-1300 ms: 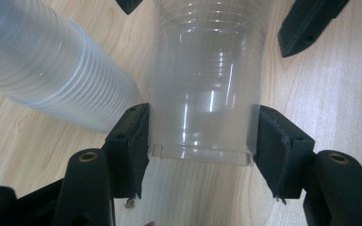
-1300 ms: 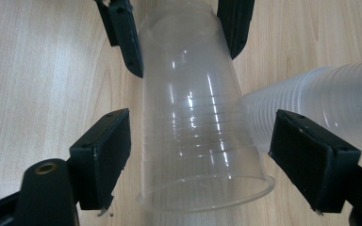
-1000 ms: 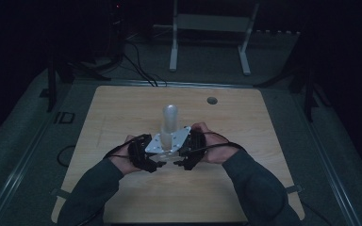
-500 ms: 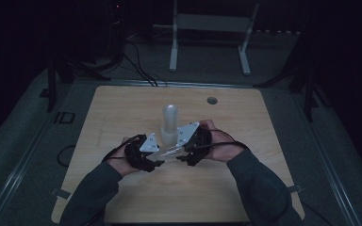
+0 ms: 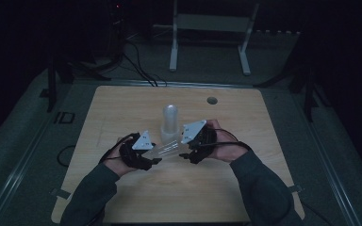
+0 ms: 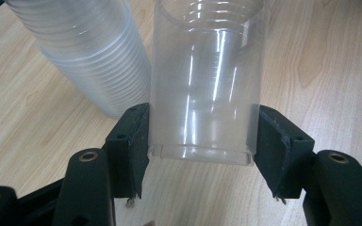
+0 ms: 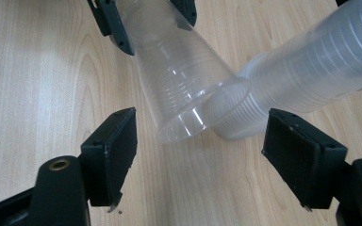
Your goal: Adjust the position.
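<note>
A: See the clear cup (image 6: 205, 80)? The left gripper (image 6: 202, 141) has its jaws pinching it near the bottom. The cup is up off the bench (image 5: 122, 113), lying on its side, with its open end toward the right gripper (image 7: 198, 155).

B: And that one?

A: Its jaws are spread wide. They hold nothing. The cup's rim sits just in front of them.

B: What could go wrong?

A: The cup is thin and soft. If the left jaws squeeze too hard, I think it could bend or crack. If they let go too soon, it could drop and roll on the bench. Its rim is also very close to the stack of cups (image 5: 170, 123), so a bump might tip the stack over.

B: Has anything changed from a moment ago?

A: Yes. The two hands were close together, right in front of the stack. Now they have moved apart. The single cup shows between the grippers, away from the stack.
</note>
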